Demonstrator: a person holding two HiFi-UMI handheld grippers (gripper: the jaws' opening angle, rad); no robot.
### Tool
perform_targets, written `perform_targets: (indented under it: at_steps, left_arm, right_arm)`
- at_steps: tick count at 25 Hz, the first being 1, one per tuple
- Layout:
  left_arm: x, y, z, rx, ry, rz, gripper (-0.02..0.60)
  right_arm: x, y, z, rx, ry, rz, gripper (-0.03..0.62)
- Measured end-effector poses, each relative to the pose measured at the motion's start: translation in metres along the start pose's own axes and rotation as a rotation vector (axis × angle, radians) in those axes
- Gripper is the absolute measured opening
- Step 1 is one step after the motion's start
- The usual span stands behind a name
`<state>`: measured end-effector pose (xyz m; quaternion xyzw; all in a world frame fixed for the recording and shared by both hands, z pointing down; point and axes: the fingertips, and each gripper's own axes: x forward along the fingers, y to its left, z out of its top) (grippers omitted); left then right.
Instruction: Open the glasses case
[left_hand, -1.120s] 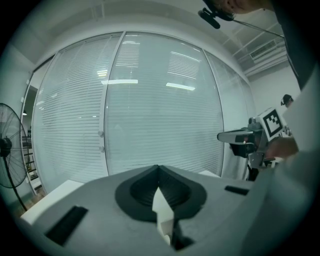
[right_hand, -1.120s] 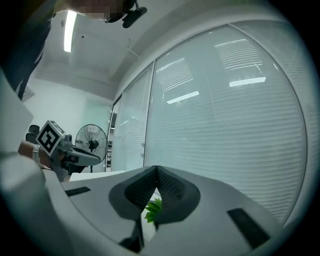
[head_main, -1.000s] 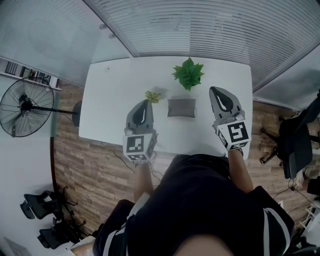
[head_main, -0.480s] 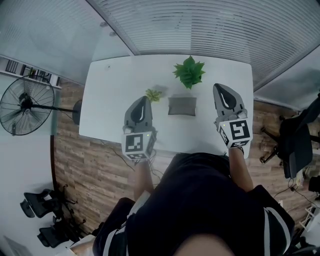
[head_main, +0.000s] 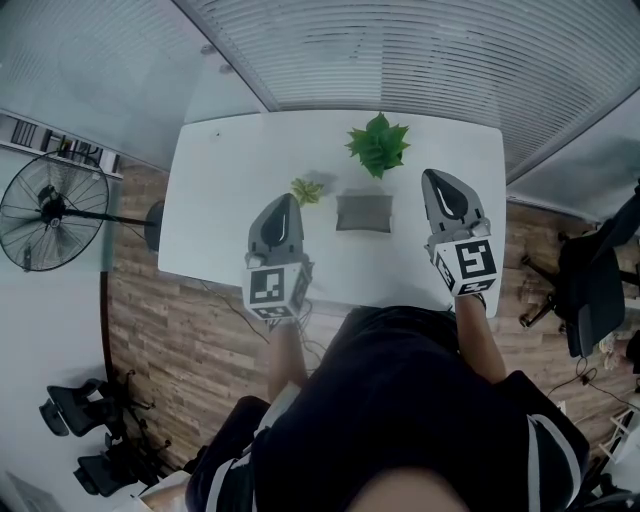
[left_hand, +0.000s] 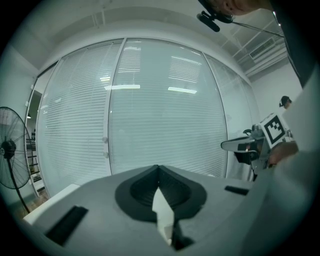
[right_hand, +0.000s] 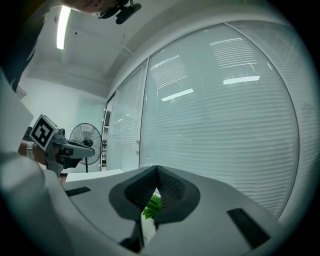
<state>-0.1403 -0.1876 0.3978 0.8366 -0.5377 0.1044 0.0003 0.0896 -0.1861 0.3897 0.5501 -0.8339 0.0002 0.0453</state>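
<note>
The grey glasses case (head_main: 364, 213) lies shut on the white table (head_main: 220, 190), in the middle near the front edge. My left gripper (head_main: 284, 201) hovers to the case's left, apart from it, its jaws shut with nothing between them (left_hand: 159, 169). My right gripper (head_main: 437, 178) hovers to the case's right, also apart from it and shut on nothing (right_hand: 157, 170). Both point level toward the blinds, so the case is hidden in both gripper views. Each gripper view shows the other gripper off to the side.
A green potted plant (head_main: 378, 146) stands just behind the case, and shows through the right jaws (right_hand: 151, 206). A smaller plant (head_main: 306, 190) sits by the left gripper's tip. A standing fan (head_main: 50, 212) is left of the table and office chairs (head_main: 590, 280) are to the right. Blinds close off the far side.
</note>
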Motion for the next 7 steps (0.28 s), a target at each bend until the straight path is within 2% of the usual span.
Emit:
perform_targets:
  at_steps: [7]
  left_arm:
    - [-0.0019, 0.0013, -0.0029, -0.014, -0.002, 0.002, 0.000]
  right_arm:
    - [-0.0029, -0.0033, -0.0004, 0.011, -0.008, -0.005, 0.015]
